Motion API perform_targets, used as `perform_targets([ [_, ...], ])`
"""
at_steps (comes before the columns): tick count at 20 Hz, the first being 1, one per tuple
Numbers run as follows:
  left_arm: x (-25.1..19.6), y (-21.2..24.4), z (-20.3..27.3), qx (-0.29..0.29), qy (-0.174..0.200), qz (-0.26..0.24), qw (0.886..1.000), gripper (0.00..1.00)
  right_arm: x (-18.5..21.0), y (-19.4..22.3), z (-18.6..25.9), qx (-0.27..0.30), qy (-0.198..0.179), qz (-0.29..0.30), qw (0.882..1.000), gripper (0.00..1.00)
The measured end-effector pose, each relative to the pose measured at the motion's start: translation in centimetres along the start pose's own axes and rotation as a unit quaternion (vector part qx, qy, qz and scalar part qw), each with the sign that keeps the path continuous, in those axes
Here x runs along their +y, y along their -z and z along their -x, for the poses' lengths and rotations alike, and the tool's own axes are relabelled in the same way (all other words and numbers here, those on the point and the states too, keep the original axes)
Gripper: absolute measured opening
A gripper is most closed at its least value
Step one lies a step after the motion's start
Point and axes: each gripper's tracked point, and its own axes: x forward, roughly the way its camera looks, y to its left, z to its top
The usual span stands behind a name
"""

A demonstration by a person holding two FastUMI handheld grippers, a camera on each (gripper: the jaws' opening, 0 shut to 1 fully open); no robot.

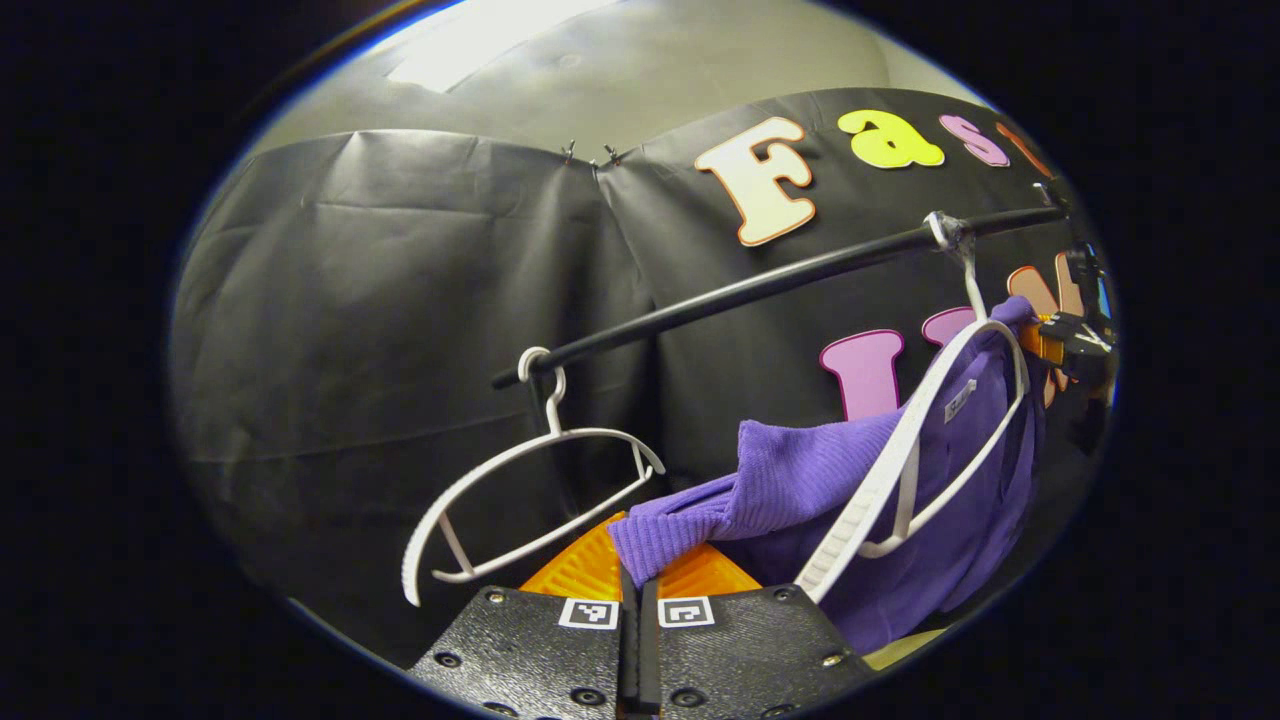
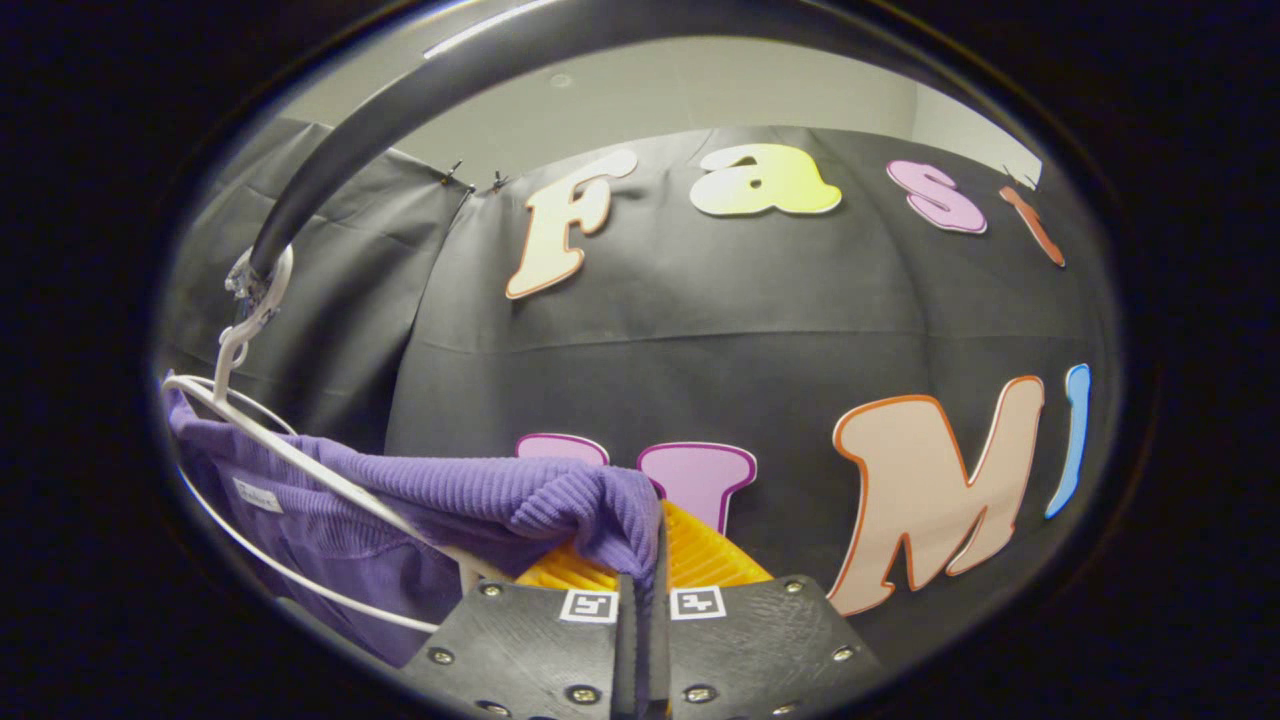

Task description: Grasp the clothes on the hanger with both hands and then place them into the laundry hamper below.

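Both fingers of the left gripper [image 1: 638, 575] are pressed together on a fold of the purple garment [image 1: 800, 480], and the right gripper [image 2: 655, 560] pinches the same cloth in its own view. From the left gripper, this garment hangs at 2 o'clock on a white hanger [image 1: 940, 440] under the black rail [image 1: 760, 285]. An empty hanger [image 1: 520, 500] hangs at 10 o'clock.

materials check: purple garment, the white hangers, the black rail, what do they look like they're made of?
Purple garment: soft ribbed knit, matte; fine parallel ribs show and it bunches between the finger pads.
Empty hanger and the hanger carrying the garment: likely moulded white plastic, smooth, with a ridged strip along the shoulder.
Rail: smooth black tube with a dull sheen; painted metal or plastic, can't tell.
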Motion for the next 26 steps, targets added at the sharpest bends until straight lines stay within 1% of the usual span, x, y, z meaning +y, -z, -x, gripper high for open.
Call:
perform_targets([
  [1,-0.1,0.7,-0.1,0.002,0.001,0.015,1.000,0.02,0.0,0.3,-0.1,0.002,0.001,0.002,1.000,0.05],
  [4,-0.9,2.8,0.3,0.018,0.004,0.061,0.998,0.00,-0.5,1.3,0.3,0.008,0.005,0.005,1.000,0.05],
  [6,-1.5,3.9,0.5,0.028,0.005,0.079,0.996,0.00,-0.9,2.3,0.6,0.017,0.011,0.009,1.000,0.05],
  [10,-3.0,5.0,1.6,0.041,0.008,0.088,0.995,0.00,-2.5,4.4,0.9,0.045,0.025,0.007,0.999,0.05],
  [11,-3.3,5.4,1.7,0.046,0.011,0.092,0.995,0.00,-2.3,5.2,0.6,0.053,0.027,0.003,0.998,0.02],
  [12,-3.8,5.6,1.8,0.049,0.013,0.096,0.994,0.00,-2.7,5.8,0.9,0.060,0.030,0.002,0.998,0.05],
  [14,-4.4,5.9,2.1,0.054,0.017,0.097,0.994,0.00,-3.5,6.6,1.6,0.069,0.038,0.007,0.997,0.05],
  [15,-4.5,6.0,2.3,0.055,0.018,0.094,0.994,0.00,-3.7,6.8,1.9,0.074,0.042,0.011,0.996,0.07],
  [16,-4.7,6.0,2.3,0.057,0.019,0.091,0.994,0.00,-4.0,7.1,2.3,0.077,0.044,0.016,0.996,0.05],
  [17,-5.0,6.2,2.4,0.059,0.021,0.090,0.994,0.00,-4.2,7.5,2.4,0.080,0.047,0.022,0.995,0.05],
  [21,-6.0,6.8,3.2,0.067,0.028,0.093,0.993,0.01,-5.2,8.5,4.2,0.095,0.058,0.029,0.993,0.05],
  [22,-6.2,6.9,3.3,0.069,0.031,0.088,0.993,0.00,-5.4,8.7,4.7,0.100,0.060,0.030,0.993,0.02],
  [23,-6.6,7.1,3.4,0.071,0.035,0.083,0.993,0.01,-5.5,9.0,5.3,0.106,0.062,0.032,0.992,0.05],
  [26,-7.8,7.4,3.9,0.075,0.051,0.078,0.993,0.00,-5.9,9.7,7.0,0.119,0.067,0.037,0.990,0.05],
])
